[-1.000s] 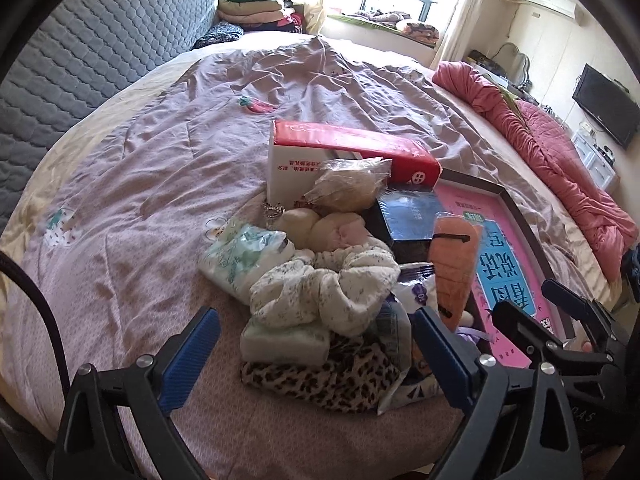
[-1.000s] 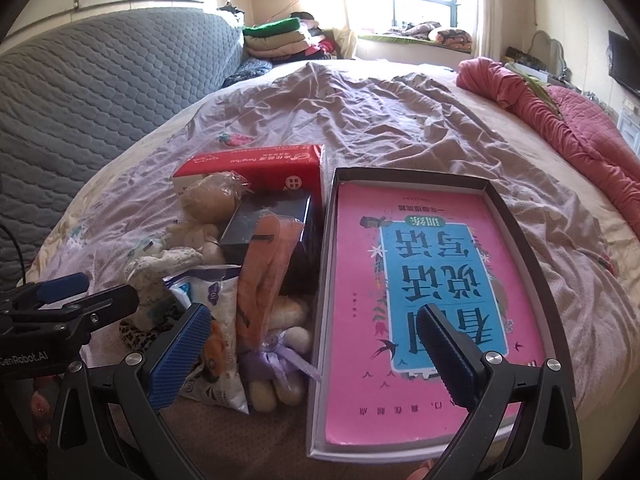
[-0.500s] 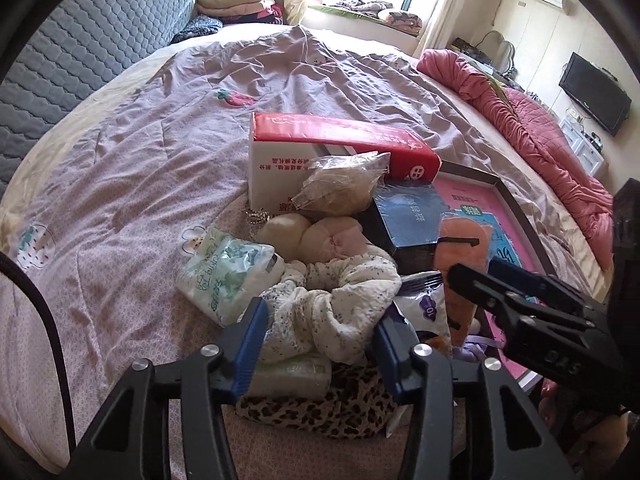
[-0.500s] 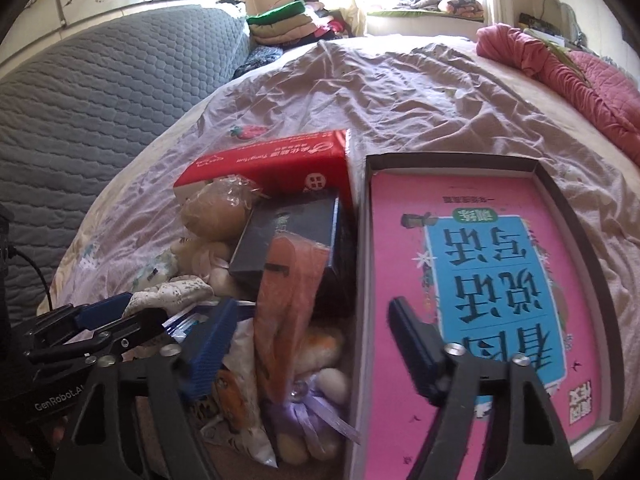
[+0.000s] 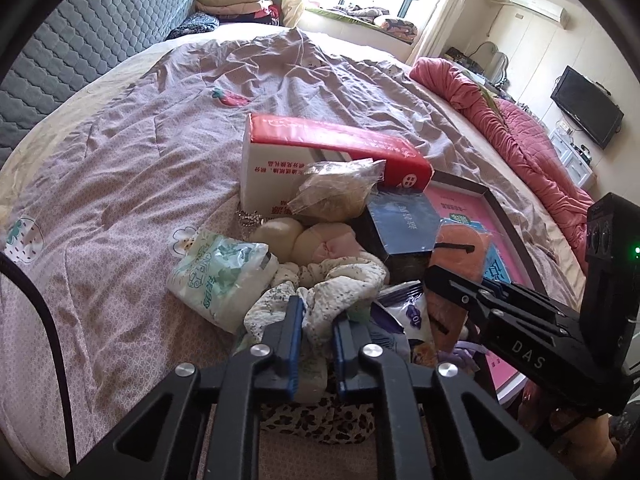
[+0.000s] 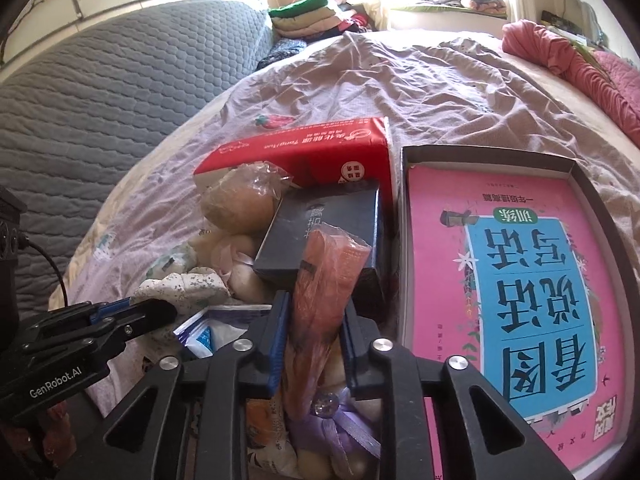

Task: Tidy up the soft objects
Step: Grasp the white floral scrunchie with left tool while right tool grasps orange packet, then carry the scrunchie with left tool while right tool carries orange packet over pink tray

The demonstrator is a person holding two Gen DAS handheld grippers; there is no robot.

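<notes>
Jaws on both sides are closed onto something soft: the left gripper (image 5: 314, 328) pinches a fold of the floral white cloth (image 5: 320, 300) at the near edge of the pile, and the right gripper (image 6: 314, 332) is clamped on the orange plush in its clear bag (image 6: 326, 292). That plush stands nearly upright between the pads, its long axis running up and away from the jaws, its top leaning against the dark blue box (image 6: 320, 236). What matters for the next move, I'd guess, is that the shallow box with the pink book (image 6: 520, 272) lies just to the right of the right gripper, so the plush is the nearer thing to go there; the cloth sits further left, beside the green tissue pack (image 5: 220, 276). Behind the heap a red and white carton (image 5: 320, 152) lies on its side, with a bagged tan plush (image 5: 336, 196) leaning on it. All of it rests on a rumpled mauve quilt (image 5: 140, 152) across a wide bed, grey padded headboard (image 6: 120, 80) on the left, a pink duvet (image 5: 520, 140) bunched along the right edge, a sunlit window beyond
</notes>
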